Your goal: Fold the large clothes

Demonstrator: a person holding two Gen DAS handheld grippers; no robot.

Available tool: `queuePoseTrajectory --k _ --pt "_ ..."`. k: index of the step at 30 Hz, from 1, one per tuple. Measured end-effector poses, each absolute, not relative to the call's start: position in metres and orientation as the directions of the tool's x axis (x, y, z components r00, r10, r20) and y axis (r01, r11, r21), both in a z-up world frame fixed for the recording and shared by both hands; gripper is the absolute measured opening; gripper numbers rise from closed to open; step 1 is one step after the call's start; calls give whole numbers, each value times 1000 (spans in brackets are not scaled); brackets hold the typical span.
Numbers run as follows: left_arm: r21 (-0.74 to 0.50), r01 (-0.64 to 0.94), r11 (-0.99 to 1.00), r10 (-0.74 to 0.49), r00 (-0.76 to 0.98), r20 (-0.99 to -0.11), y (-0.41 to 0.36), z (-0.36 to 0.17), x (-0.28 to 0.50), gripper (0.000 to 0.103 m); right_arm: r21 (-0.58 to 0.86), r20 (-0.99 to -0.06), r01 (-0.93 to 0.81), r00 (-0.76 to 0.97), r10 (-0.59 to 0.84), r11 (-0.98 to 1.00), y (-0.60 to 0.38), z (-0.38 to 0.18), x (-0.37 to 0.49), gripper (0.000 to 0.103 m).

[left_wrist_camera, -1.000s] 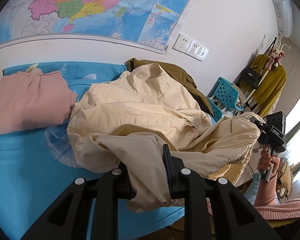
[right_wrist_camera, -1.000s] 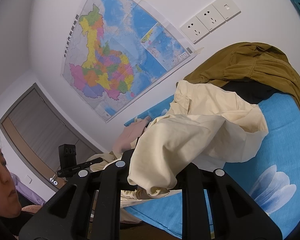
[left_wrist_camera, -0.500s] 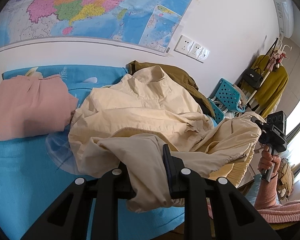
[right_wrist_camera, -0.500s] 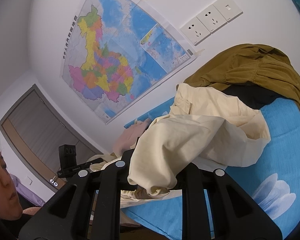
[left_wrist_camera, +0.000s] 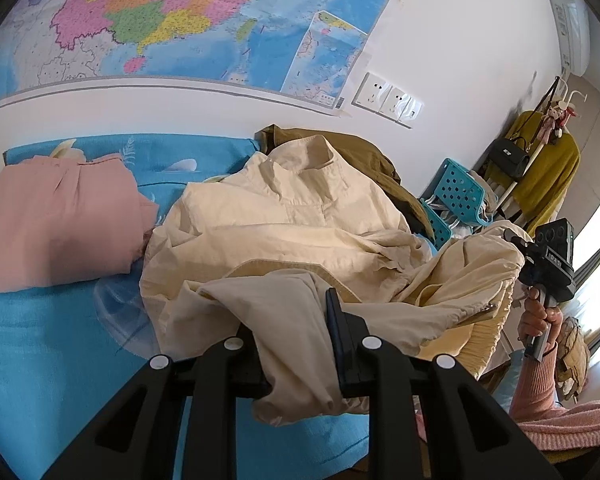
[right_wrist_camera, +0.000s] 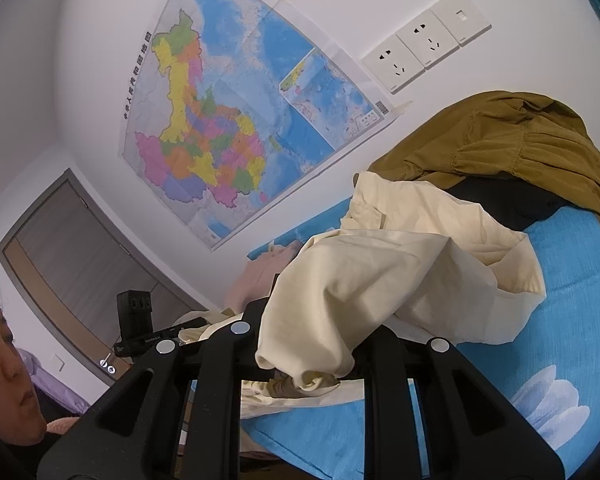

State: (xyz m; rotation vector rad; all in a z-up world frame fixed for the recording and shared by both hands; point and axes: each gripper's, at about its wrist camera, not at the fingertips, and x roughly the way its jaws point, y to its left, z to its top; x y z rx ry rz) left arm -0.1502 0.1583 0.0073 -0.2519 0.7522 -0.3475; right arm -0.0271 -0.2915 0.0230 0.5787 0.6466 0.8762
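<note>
Jaws, left: closed on a bunch of the cream cotton jacket (left_wrist_camera: 284, 216); left gripper (left_wrist_camera: 300, 344) with cloth pinched between both black fingers.
Jaws, right: closed on another part of the same cream cotton jacket (right_wrist_camera: 383, 272); right gripper (right_wrist_camera: 311, 356) with a cuff-like end hanging down between the fingers.
Jacket position: lying crumpled on the blue bedsheet with white flower print (left_wrist_camera: 28, 344), collar toward the wall, lifted at the two gripped places.
Right gripper in left view: black tool (left_wrist_camera: 547, 260) held by a hand (left_wrist_camera: 537, 314) in a pink knitted sleeve, at the far right, touching the jacket hem.
Left gripper in right view: black tool (right_wrist_camera: 148, 328) at the lower left, beside the cream cloth.
Near edge: front border of the bed just under both grippers; jacket cloth hanging a little over it.
Far edge: white wall with a large coloured map (right_wrist_camera: 236, 128) directly behind the bed.
Left side room: folded pink garment (left_wrist_camera: 56, 220) just beside the jacket; bare blue sheet in front of it.
Right side room: olive-brown corduroy garment (right_wrist_camera: 511, 140) lying partly under the jacket collar, on top of something black (right_wrist_camera: 503, 204); bare sheet with flower print (right_wrist_camera: 547, 400) near the corner.
Count, garments on bed: three clearly seen (cream, pink, olive-brown).
Count, wall sockets: three white plates (right_wrist_camera: 423, 46) in one row.
Count, grippers: two.
Beyond bed: turquoise perforated plastic chair (left_wrist_camera: 455, 192), coat stand with yellow sweater (left_wrist_camera: 547, 172).
</note>
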Motion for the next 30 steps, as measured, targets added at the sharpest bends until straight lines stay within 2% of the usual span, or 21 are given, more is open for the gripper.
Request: queuePoseTrajectory --k 30 --pt "-313 190 931 -354 686 -636 154 17 -134 21 695 -285 -494 479 830 523 -281 29 10 18"
